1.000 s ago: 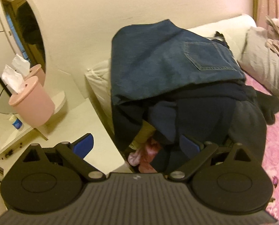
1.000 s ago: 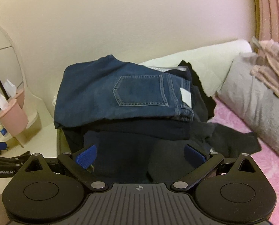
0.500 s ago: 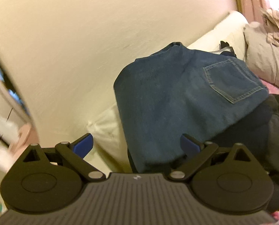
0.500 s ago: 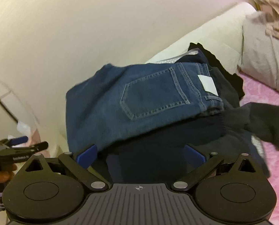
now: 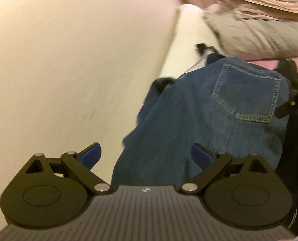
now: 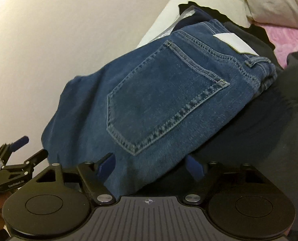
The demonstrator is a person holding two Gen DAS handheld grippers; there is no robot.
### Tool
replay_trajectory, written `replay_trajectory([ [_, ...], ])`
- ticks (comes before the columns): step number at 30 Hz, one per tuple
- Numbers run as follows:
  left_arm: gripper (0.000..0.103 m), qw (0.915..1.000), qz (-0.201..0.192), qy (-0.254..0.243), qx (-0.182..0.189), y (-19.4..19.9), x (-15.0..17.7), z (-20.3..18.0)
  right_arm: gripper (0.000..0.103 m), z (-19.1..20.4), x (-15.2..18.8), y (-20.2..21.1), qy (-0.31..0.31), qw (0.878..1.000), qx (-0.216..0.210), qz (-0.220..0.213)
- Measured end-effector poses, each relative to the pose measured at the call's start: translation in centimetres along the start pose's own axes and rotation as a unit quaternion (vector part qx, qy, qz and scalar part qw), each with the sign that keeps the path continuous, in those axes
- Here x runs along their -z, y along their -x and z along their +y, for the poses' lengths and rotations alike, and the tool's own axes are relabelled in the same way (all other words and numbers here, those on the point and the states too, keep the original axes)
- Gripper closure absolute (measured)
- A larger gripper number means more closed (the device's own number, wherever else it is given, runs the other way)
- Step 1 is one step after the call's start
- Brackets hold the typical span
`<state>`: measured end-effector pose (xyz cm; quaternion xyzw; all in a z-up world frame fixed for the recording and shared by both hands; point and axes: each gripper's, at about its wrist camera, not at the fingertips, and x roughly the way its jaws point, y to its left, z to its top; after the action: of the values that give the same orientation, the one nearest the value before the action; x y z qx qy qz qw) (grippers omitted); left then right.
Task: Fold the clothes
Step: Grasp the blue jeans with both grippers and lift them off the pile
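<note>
Folded blue jeans point(image 6: 161, 104) with a back pocket and a white waist label lie on top of a heap of dark clothes point(image 6: 259, 132). The jeans also show in the left wrist view point(image 5: 199, 124). My right gripper point(image 6: 151, 165) is open, its jaws either side of the near edge of the jeans, close to the cloth. My left gripper point(image 5: 147, 156) is open and empty, over the left edge of the jeans by the wall; it also shows at the left of the right wrist view point(image 6: 16, 152). The right gripper's tip point(image 5: 293, 102) shows at the left view's right edge.
A cream wall point(image 5: 68, 60) stands close on the left. A cream pillow point(image 6: 169, 20) lies behind the heap. A grey pillow point(image 5: 259, 36) with beige cloth on it lies at the back right. The pink bedspread point(image 6: 285, 38) shows to the right.
Both grippers have risen and closed in on the jeans from the front of the heap. The left view has swung away from the pink tissue box toward the wall.
</note>
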<state>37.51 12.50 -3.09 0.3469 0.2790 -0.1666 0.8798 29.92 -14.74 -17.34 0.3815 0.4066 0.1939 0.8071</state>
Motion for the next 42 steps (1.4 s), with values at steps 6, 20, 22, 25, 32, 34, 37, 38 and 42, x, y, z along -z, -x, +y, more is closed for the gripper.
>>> replay_trajectory([
  [6,0.045,0.9984,0.048,-0.014,0.026,-4.2,-1.0,0.5,0.072,-0.8,-0.3,0.9,-0.020,1.000,0.006,-0.010],
  [20,0.097,0.9984,-0.037,0.026,0.035,-0.6,-5.7,2.3,0.097,3.5,-5.7,7.8,0.011,0.984,-0.106,-0.141],
  [22,0.097,0.9966,-0.069,0.020,0.040,1.1,-7.5,1.5,0.097,3.7,-6.6,10.5,0.012,0.977,-0.119,-0.175],
  [25,0.097,0.9918,-0.113,0.016,0.058,3.9,-10.2,-0.1,0.098,3.5,-7.0,15.3,0.017,0.966,-0.132,-0.221],
  [32,0.098,0.9673,-0.205,-0.028,0.147,10.4,-17.1,-9.3,0.098,-1.6,-2.9,29.4,-0.011,0.939,-0.120,-0.323],
  [34,0.098,0.9556,-0.229,-0.037,0.181,12.7,-18.9,-13.2,0.098,-3.7,-1.1,34.0,-0.025,0.928,-0.107,-0.356],
  [37,0.098,0.9376,-0.254,-0.056,0.231,16.3,-21.4,-20.2,0.098,-6.9,1.7,41.0,-0.046,0.909,-0.087,-0.405],
  [38,0.098,0.9317,-0.259,-0.063,0.247,17.5,-22.0,-22.8,0.098,-8.0,2.7,43.6,-0.048,0.906,-0.087,-0.411],
  [42,0.098,0.9096,-0.260,-0.080,0.314,22.5,-23.6,-33.9,0.098,-13.0,7.7,55.0,-0.028,0.916,-0.109,-0.385],
])
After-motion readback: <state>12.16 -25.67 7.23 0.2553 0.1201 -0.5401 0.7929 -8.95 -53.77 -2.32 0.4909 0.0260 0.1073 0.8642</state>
